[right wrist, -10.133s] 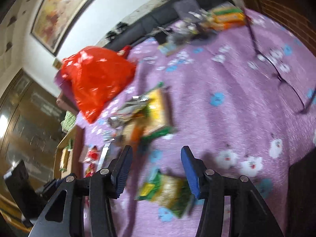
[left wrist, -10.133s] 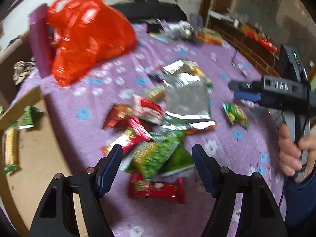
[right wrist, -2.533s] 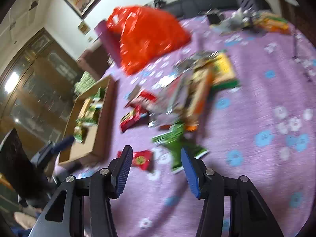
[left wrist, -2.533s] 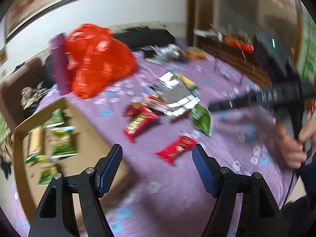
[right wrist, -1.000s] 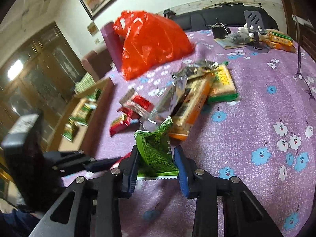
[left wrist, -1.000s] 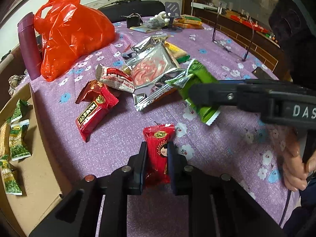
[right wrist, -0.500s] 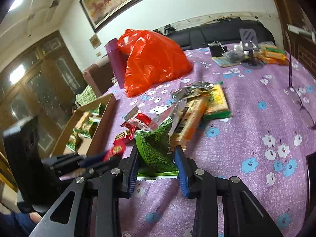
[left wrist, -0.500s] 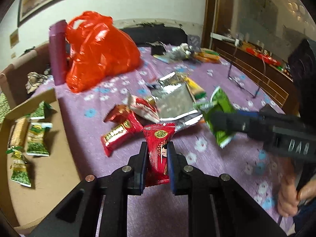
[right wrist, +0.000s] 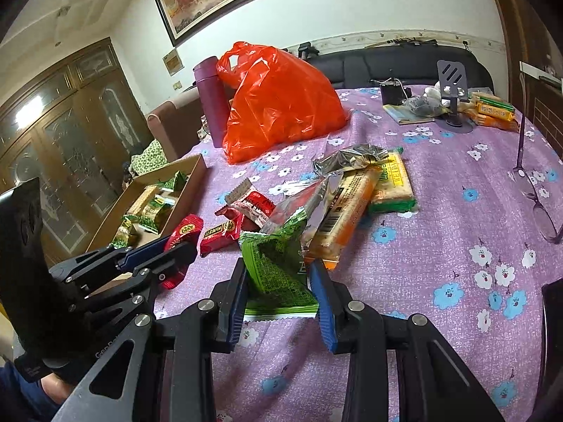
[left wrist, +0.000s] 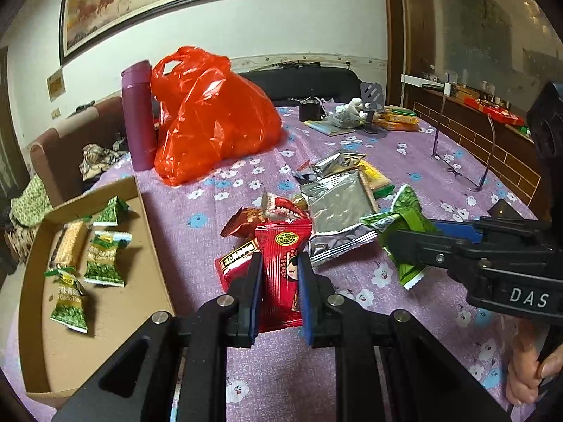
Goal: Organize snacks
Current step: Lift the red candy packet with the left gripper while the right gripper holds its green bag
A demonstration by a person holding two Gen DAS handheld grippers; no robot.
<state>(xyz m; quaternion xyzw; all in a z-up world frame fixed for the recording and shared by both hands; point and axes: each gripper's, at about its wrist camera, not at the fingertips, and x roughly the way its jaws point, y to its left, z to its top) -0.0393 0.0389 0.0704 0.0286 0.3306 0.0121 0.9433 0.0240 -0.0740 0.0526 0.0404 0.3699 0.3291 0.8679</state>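
Red foil snack packet (left wrist: pixel 281 274) stands pinched between the fingers (left wrist: pixel 254 292) of the left gripper (left wrist: pixel 279 297), lifted clear of the purple flowered cloth on the bench (left wrist: pixel 352 369). Its long axis runs straight out along the fingers, printed round seal at the far end, crimped tail back toward the person's side. The open brown cardboard box (left wrist: pixel 155 246), the landmark here, lies to that packet's left and a little nearer the bench edge, and it already carries several small green packets (left wrist: pixel 105 256) and one tan bar (left wrist: pixel 70 244).

The right gripper (right wrist: pixel 281 293) has its fingers (right wrist: pixel 323 299) closed on a crinkled green snack packet (right wrist: pixel 278 274), which likewise points away along the fingers, torn-looking top end farthest out. That one hangs on the side of the red packet away from the box, so the left hand is plainly the nearer of the two to the box.

I judge the coming move to be a swing leftward for both, the red packet first. The loose pile of silver, orange and red packets (right wrist: pixel 337 204) lies beyond both grippers, farther from the box than the red packet.
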